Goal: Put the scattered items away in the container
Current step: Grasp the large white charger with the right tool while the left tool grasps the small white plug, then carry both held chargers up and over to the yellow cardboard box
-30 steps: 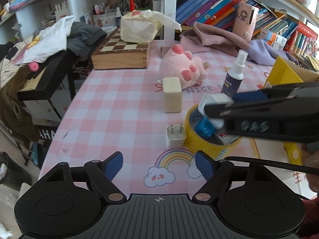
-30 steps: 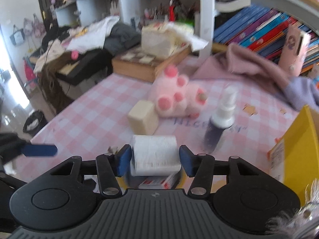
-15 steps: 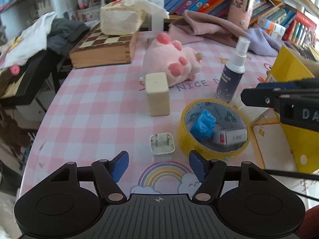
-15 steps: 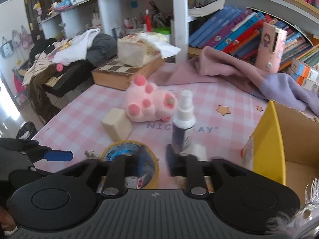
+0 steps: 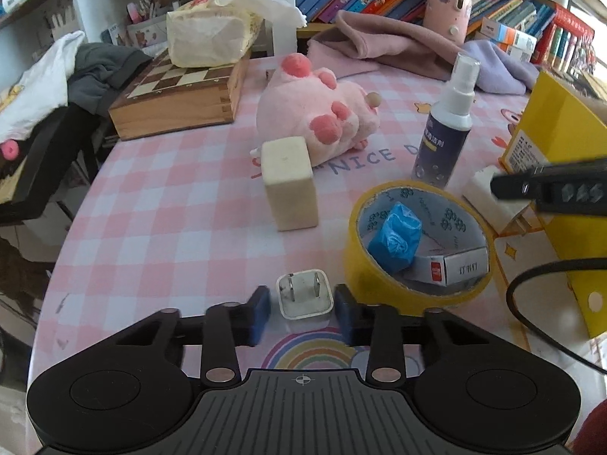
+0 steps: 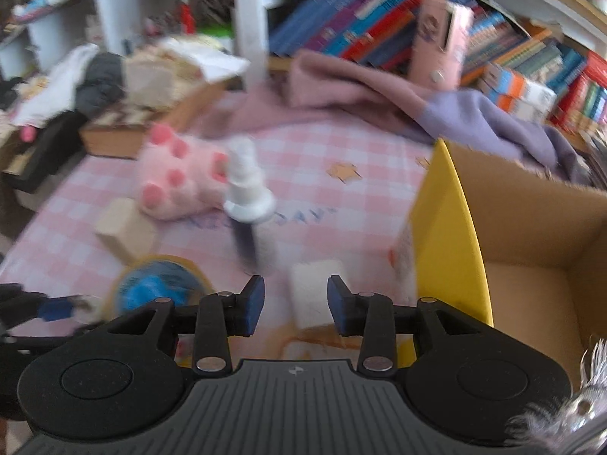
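My left gripper [image 5: 302, 309] is open, its blue pads on either side of a white plug adapter [image 5: 304, 294] that lies prongs-up on the pink checked table; small gaps show on both sides. A yellow tape roll [image 5: 415, 240] to its right holds a blue wad [image 5: 395, 237] and a small box [image 5: 447, 267]. My right gripper [image 6: 291, 303] is open and empty; a white block [image 6: 315, 292] lies on the table just beyond its right pad, also seen in the left wrist view [image 5: 489, 197]. The yellow cardboard box [image 6: 447, 227] stands open at the right.
A spray bottle [image 5: 449, 125], a pink plush paw [image 5: 322, 117] and a cream block [image 5: 290, 182] stand mid-table. A wooden chessboard box [image 5: 182, 94] with a tissue pack sits behind. Pink and purple cloths [image 5: 398, 49] and bookshelves line the back. The table edge falls off at the left.
My right gripper carried the white block from above the tape roll to beside the yellow box and let it go. My left gripper moved forward and narrowed around the plug adapter.
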`<state>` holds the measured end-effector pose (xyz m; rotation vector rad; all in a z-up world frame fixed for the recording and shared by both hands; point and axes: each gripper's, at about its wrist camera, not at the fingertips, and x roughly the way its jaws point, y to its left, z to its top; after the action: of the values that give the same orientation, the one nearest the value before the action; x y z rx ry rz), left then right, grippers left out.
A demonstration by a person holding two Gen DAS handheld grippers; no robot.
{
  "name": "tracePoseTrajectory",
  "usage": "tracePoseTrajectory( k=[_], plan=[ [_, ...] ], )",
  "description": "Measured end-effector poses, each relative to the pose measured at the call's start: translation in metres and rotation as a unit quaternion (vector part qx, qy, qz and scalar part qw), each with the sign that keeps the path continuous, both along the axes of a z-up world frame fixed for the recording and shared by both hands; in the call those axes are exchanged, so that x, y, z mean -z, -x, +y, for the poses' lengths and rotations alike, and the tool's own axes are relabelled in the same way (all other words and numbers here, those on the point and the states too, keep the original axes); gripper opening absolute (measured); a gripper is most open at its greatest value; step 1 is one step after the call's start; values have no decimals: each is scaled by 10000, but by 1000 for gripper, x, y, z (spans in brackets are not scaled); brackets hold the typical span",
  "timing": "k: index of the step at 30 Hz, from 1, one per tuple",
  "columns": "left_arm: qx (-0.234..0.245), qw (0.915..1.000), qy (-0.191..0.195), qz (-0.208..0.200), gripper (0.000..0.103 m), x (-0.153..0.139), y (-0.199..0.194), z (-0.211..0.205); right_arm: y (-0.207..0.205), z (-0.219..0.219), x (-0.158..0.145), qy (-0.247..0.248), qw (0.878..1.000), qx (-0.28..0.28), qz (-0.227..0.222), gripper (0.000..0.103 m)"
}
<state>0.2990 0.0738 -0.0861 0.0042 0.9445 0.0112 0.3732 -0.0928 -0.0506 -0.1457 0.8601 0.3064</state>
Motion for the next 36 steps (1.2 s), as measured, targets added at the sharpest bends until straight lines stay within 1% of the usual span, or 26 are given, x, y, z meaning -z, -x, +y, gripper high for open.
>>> tracePoseTrajectory(
  k=[1, 3, 5, 8, 12, 13, 16, 19, 20, 24, 25, 26, 29, 33, 36],
  plan=[
    [15, 10000, 28, -7, 27, 0, 0, 0, -2, 2, 4, 96, 9999, 27, 43, 37],
    [26, 10000, 86, -12, 27, 0, 0, 3, -6, 6, 11, 308, 9994, 59, 123, 39],
    [-6, 9999, 115, 0, 27, -1, 1, 5, -8, 10, 15, 490, 9987, 58, 85, 46],
    [-53, 9999, 151, 12, 27, -2, 3, 10, -13, 15, 21, 693, 9976, 69, 49, 49],
    [-55, 9999, 134, -16, 27, -3, 5, 12, -21, 18, 30, 843, 9963, 63, 147, 50],
    [-46, 9999, 137, -24, 27, -4, 6, 12, -23, 17, 31, 784, 9967, 74, 205, 50],
    [-42, 9999, 154, -44, 27, -5, 7, 12, -27, 10, 33, 505, 9978, 124, 423, 42],
    [-45, 9998, 190, -81, 27, -7, 9, 11, -26, 7, 32, 185, 9974, 123, 678, 41],
    [-43, 9998, 196, -93, 27, -7, 10, 11, -25, 7, 32, 104, 9973, 112, 724, 42],
    [-30, 9998, 193, -65, 27, -6, 14, 10, -25, 9, 32, 75, 9977, 102, 663, 45],
    [-40, 9998, 195, -71, 27, -7, 15, 10, -26, 10, 33, 69, 9979, 90, 636, 44],
    [-60, 9997, 198, -86, 27, -7, 16, 10, -27, 10, 33, 73, 9981, 66, 607, 41],
    [-133, 9996, 202, -168, 27, -12, 20, 11, -26, 8, 31, -61, 9980, 23, 630, 41],
    [-201, 9992, 202, -271, 27, -18, 26, 11, -13, 5, 13, -210, 9994, -49, 255, 41],
    [-194, 9988, 199, -402, 27, -28, 33, 9, -4, 3, -3, -348, 9992, -183, 81, 41]
  ],
)
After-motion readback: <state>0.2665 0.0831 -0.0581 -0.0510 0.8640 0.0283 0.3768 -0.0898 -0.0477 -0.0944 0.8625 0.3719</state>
